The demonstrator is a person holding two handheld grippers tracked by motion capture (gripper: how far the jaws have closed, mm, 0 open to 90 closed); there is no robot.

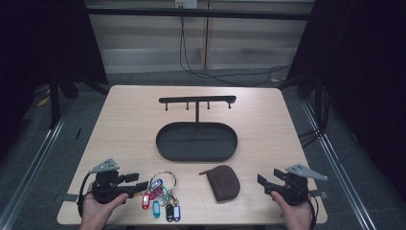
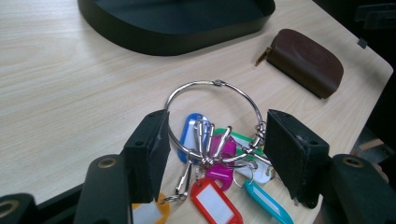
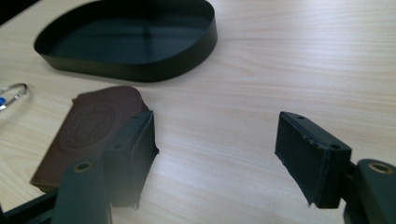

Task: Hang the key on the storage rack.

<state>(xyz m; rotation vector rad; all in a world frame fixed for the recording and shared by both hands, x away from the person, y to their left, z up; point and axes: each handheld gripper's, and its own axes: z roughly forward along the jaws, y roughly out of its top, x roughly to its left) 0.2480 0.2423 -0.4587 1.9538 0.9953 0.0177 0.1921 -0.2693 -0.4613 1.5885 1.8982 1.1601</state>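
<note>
Left tool (image 2: 215, 144) agape around key ring (image 2: 212, 122)

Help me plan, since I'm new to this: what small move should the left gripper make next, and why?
Probably close the left gripper on the key ring. Its open jaws already stand on either side of the ring and its coloured tags, which lie flat on the table.

The worktop (image 1: 124, 120) is pale wood grain. The oval tray (image 1: 197, 141) and its hook rack (image 1: 197, 99) are matte black. The pouch (image 1: 224, 181) is dark brown with a round embossed stamp. A silver ring (image 2: 213, 117) carries tags (image 2: 212, 196) in red, blue, magenta, green, teal and orange. Both tools have black jaws.
</note>
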